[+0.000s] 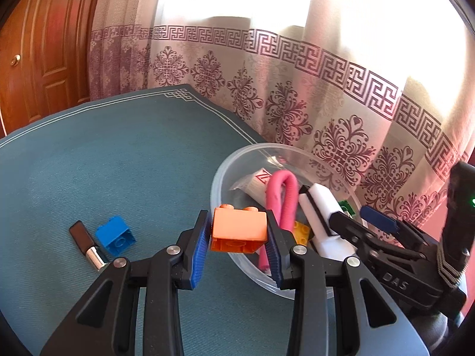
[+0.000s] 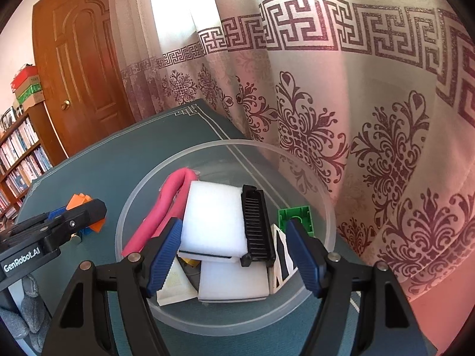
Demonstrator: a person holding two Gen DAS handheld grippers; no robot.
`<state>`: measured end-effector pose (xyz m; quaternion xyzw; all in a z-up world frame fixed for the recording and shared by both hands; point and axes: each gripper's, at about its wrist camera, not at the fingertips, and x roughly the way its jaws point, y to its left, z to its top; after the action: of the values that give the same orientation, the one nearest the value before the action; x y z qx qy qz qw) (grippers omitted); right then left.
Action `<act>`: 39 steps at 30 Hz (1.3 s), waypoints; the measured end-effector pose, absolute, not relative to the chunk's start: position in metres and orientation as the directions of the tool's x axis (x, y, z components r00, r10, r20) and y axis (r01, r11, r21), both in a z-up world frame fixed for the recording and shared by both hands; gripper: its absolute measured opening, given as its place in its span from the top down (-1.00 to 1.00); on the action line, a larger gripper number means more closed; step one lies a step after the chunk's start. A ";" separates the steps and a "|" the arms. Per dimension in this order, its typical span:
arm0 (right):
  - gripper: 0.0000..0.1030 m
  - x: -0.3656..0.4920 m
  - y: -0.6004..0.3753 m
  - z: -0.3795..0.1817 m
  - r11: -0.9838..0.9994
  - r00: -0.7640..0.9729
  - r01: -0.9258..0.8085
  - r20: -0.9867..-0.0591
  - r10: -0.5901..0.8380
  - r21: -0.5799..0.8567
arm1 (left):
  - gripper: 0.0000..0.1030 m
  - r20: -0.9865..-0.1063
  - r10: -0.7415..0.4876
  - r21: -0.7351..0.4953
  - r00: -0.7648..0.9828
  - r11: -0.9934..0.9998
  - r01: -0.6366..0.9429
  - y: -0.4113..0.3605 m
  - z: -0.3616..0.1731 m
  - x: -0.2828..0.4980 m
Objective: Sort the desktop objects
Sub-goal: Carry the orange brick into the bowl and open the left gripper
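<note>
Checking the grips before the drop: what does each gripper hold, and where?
Left gripper clamps the orange brick by its two end faces. Right gripper holds nothing.

A table covered by a teal cloth [image 1: 124, 160] with a thin white border line is seen carrying everything. Well to the left of the left jaws, a blue block [image 1: 116, 235] is found lying on the cloth, and just beside it, further left, a brown stick with a silver end [image 1: 87, 244] is laid at a slant. To the right of those jaws and under the right jaws, a clear plastic bowl [image 2: 225, 323] is set on the cloth.
</note>
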<state>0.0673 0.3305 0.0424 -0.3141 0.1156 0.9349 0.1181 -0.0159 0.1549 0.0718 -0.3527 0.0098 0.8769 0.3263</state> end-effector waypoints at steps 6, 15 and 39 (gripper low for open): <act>-0.50 0.063 0.340 0.034 -0.937 -0.775 -0.300 -0.618 0.131 0.179 | 0.26 -0.630 0.584 -0.212 -0.512 -0.763 -0.610 0.166 0.071 -0.009; -0.50 0.075 0.356 0.050 -0.920 -0.814 -0.304 -0.570 0.116 0.247 | 0.26 -0.632 0.606 -0.216 -0.483 -0.737 -0.640 0.187 0.070 -0.005; -0.52 0.084 0.369 0.060 -0.895 -0.827 -0.335 -0.547 0.130 0.294 | -0.21 -0.598 0.674 -0.299 -0.434 -0.690 -0.659 0.196 0.074 -0.003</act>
<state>0.0839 0.3690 0.0597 -0.2669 0.1923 0.9362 0.1240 -0.0031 0.1961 0.0739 -0.3577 -0.0103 0.8467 0.3938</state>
